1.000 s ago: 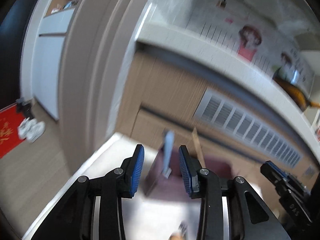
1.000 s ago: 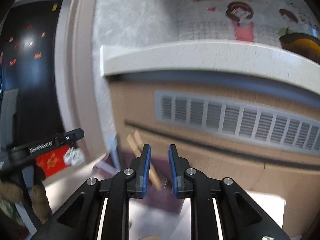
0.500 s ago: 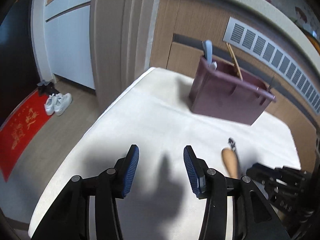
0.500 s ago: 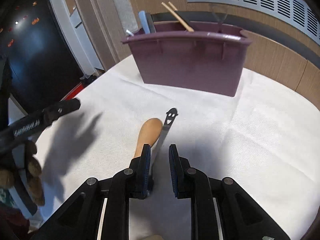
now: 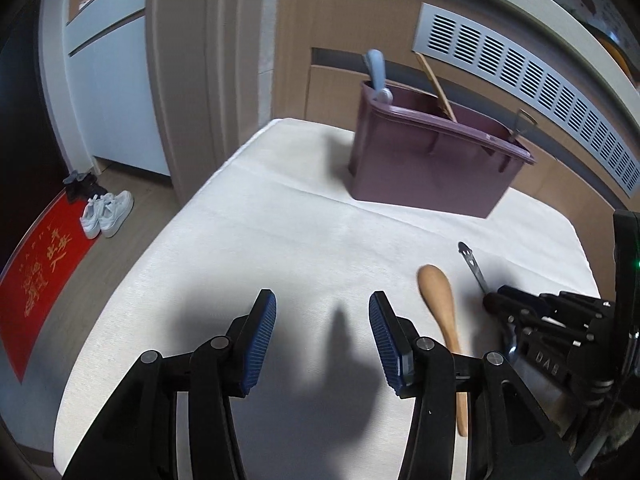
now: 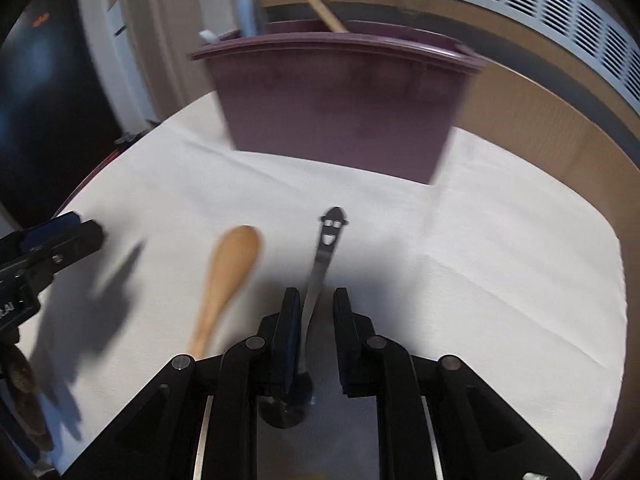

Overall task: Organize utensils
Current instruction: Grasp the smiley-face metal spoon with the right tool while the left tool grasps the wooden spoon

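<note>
In the right wrist view, one metal utensil (image 6: 325,252) with a smiling-face handle end lies on the white table (image 6: 500,248), its shaft running down between the narrowly parted jaws of the right gripper (image 6: 316,312). Blur makes it hard to say whether the pads touch it.

One wooden spoon (image 6: 228,276) lies just left of that gripper, bowl toward the upper frame.

One purple bin (image 6: 340,100) stands in the upper centre, holding a blue handle (image 6: 248,12) and what look like two chopsticks (image 6: 320,8).

The left gripper (image 5: 322,334) hovers over bare tablecloth at lower centre, jaws wide and holding nothing, the spoon (image 5: 440,304) just to its right.
</note>
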